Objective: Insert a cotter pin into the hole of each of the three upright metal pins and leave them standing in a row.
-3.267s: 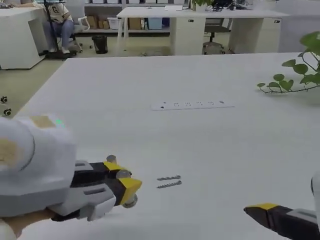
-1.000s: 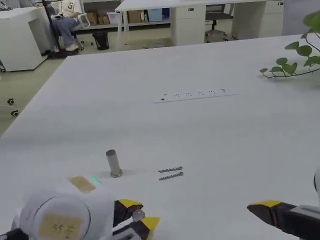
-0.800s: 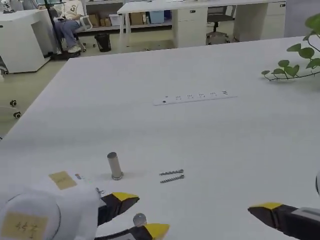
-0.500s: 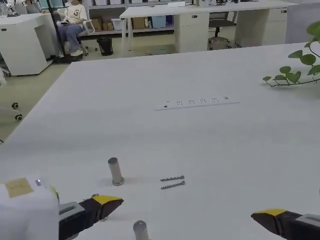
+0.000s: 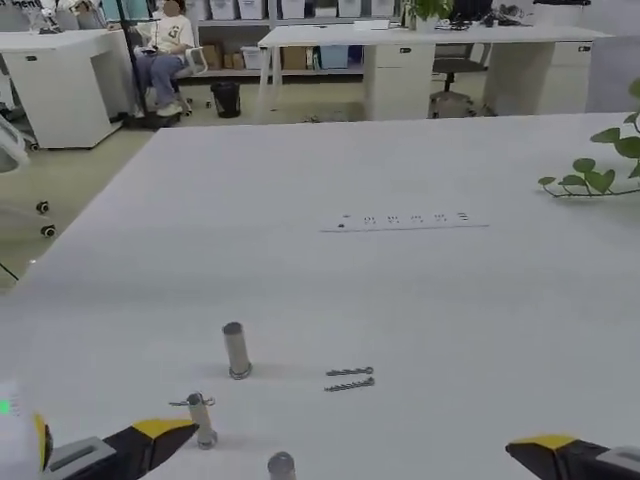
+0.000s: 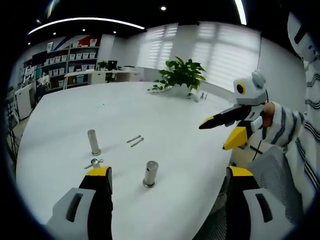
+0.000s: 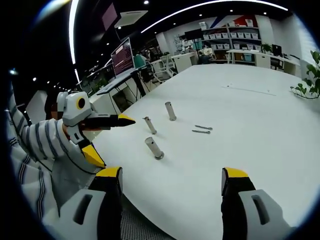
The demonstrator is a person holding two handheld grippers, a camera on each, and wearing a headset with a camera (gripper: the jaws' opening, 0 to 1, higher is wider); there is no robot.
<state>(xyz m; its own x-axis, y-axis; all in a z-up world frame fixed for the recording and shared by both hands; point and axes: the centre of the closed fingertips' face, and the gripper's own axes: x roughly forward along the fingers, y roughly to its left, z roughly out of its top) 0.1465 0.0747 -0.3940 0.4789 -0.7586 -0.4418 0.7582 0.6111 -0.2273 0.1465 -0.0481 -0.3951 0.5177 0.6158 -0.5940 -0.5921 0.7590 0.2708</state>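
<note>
The left claw (image 6: 169, 173) is spread wide and carries nothing. Its 2 yellow-tipped jaws hang low over the bench (image 5: 430, 300), with the near pin (image 6: 150, 173) standing ahead between them and untouched. The right claw (image 7: 172, 173) is also agape and empty, hovering at the bench's near edge at about 4 o'clock of the work. With both claws free, the likely reason is that one fitting is done and the next pick has not begun. In the head view the fitted pin (image 5: 202, 420) stands upright just beyond the left jaw tip, with a cotter pin (image 5: 190, 402) crossing its top through the hole. A far pin (image 5: 236, 350) stands bare at its 1 o'clock, and the near pin, also bare, stands at its 4 o'clock. The 3 are upright but bunched in a loose bend, not a straight row. The 2 loose cotter pins (image 5: 350, 378) lie flat side by side toward 3 o'clock, within easy reach of the right claw, probably so that it can feed them in. Well beyond, at 12 o'clock, lies a power strip (image 5: 405, 220), and a plant (image 5: 598, 172) trails in at 2 o'clock.
</note>
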